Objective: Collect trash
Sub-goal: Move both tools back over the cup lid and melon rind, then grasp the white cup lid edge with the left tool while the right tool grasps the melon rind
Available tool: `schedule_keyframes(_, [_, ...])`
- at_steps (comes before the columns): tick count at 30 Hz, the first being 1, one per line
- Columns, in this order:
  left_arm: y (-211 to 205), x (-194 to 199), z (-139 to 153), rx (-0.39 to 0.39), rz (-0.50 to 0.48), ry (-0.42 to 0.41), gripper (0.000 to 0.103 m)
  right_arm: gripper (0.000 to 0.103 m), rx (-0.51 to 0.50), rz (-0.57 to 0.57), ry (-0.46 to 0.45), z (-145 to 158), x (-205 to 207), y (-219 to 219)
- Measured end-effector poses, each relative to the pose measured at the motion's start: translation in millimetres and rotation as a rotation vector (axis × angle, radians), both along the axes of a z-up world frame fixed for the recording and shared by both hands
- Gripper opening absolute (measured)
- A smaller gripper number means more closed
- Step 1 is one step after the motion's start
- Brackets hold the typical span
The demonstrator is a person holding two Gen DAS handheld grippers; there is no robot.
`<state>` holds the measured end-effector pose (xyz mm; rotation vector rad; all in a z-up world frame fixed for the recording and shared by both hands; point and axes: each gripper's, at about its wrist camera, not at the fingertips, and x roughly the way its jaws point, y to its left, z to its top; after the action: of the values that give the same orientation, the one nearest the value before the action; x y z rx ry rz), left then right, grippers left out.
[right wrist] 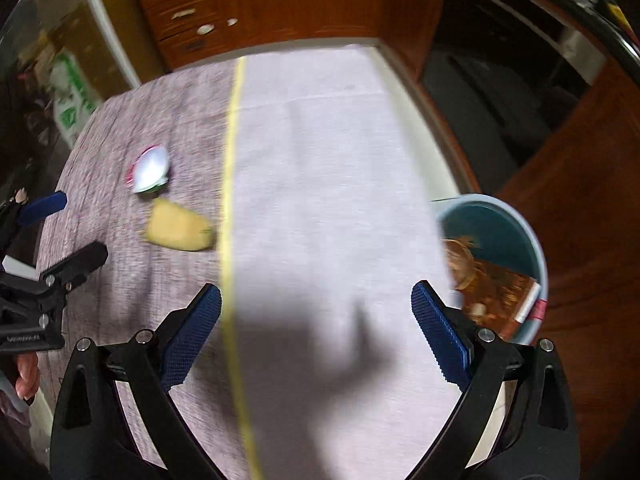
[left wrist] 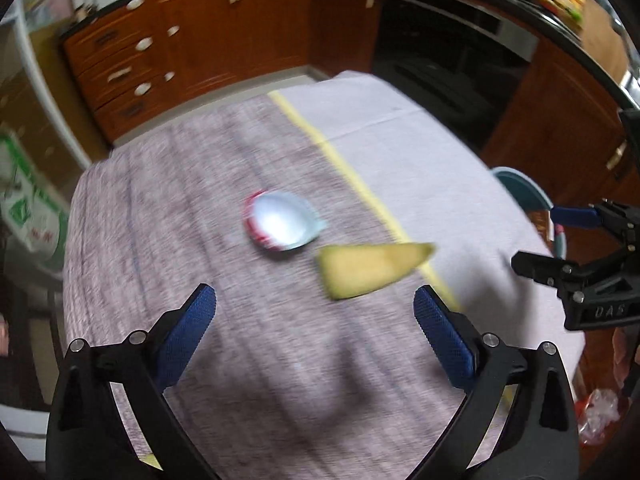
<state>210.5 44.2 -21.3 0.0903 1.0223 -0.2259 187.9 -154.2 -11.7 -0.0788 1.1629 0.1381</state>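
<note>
Blue pads point(left wrist: 188, 332) on my left gripper point(left wrist: 316, 334) stand wide apart w/ nothing between them, only the tablecloth point(left wrist: 208, 184) below. Same on my right gripper point(right wrist: 316, 330): blue pads point(right wrist: 438, 332) spread wide, nothing held, hovering over the pale half of the cloth right of the yellow stripe point(right wrist: 230, 160).

Just ahead of the left fingers lies a yellow-green wedge of fruit peel point(left wrist: 372, 270), and touching or nearly touching its far end, a crumpled silver foil lid w/ red rim point(left wrist: 280, 220). Both sit on the darker, striped half of the cloth, left of the stripe; blur hides finer detail.

Off the table's right edge stands a light-blue bin point(right wrist: 536, 256) w/ brown wrappers inside. Wood cabinets point(left wrist: 192, 40) run behind the table.
</note>
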Motion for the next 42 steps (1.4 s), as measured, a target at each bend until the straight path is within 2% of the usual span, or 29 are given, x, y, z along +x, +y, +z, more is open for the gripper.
schedule_keyframes(5, [39, 8, -17, 0.013, 0.053, 0.009, 0.099, 0.092, -0.004, 0.039, 0.047, -26, 18, 37])
schedule_keyframes(12, [63, 24, -35, -0.019, 0.086, 0.037, 0.099, 0.092, 0.041, 0.022, 0.072, -46, 40, 55])
schedule_keyframes(14, [66, 29, -38, -0.027, 0.091, 0.039, 0.099, 0.084, 0.044, 0.025, 0.073, -52, 43, 60])
schedule_keyframes(16, [68, 34, -41, -0.036, 0.094, 0.045, 0.099, 0.072, 0.048, 0.03, 0.087, -57, 45, 64])
schedule_keyframes(19, [70, 40, -44, -0.038, 0.092, 0.045, 0.099, 0.07, 0.076, 0.034, 0.111, -65, 48, 68])
schedule_keyframes(23, [66, 53, -47, -0.046, 0.092, 0.045, 0.099, 0.067, 0.11, 0.047, 0.092, -64, 51, 75])
schedule_keyframes(26, [64, 64, -49, -0.058, 0.097, 0.049, 0.099, 0.049, 0.144, 0.064, 0.079, -61, 51, 81])
schedule_keyframes(27, [64, 66, -49, -0.062, 0.098, 0.05, 0.099, 0.038, 0.153, 0.074, 0.072, -59, 51, 83])
schedule_keyframes(29, [63, 72, -49, -0.068, 0.098, 0.051, 0.099, 0.034, 0.119, 0.088, 0.054, -57, 50, 87])
schedule_keyframes(30, [61, 74, -50, -0.064, 0.097, 0.049, 0.099, 0.025, 0.108, 0.094, 0.048, -56, 51, 87])
schedule_keyframes(31, [60, 76, -51, -0.061, 0.097, 0.05, 0.099, 0.021, 0.106, 0.096, 0.044, -55, 51, 87])
schedule_keyframes(38, [43, 92, -63, -0.035, 0.064, 0.057, 0.099, 0.019, 0.138, 0.124, 0.097, -58, 50, 75])
schedule_keyframes(39, [39, 94, -64, -0.032, 0.057, 0.052, 0.096, 0.021, 0.147, 0.123, 0.101, -58, 48, 73])
schedule_keyframes(40, [36, 95, -65, -0.033, 0.049, 0.049, 0.086, 0.022, 0.161, 0.122, 0.106, -58, 47, 72])
schedule_keyframes(42, [28, 99, -68, -0.054, 0.02, 0.068, 0.076, 0.023, 0.164, 0.122, 0.102, -58, 44, 68])
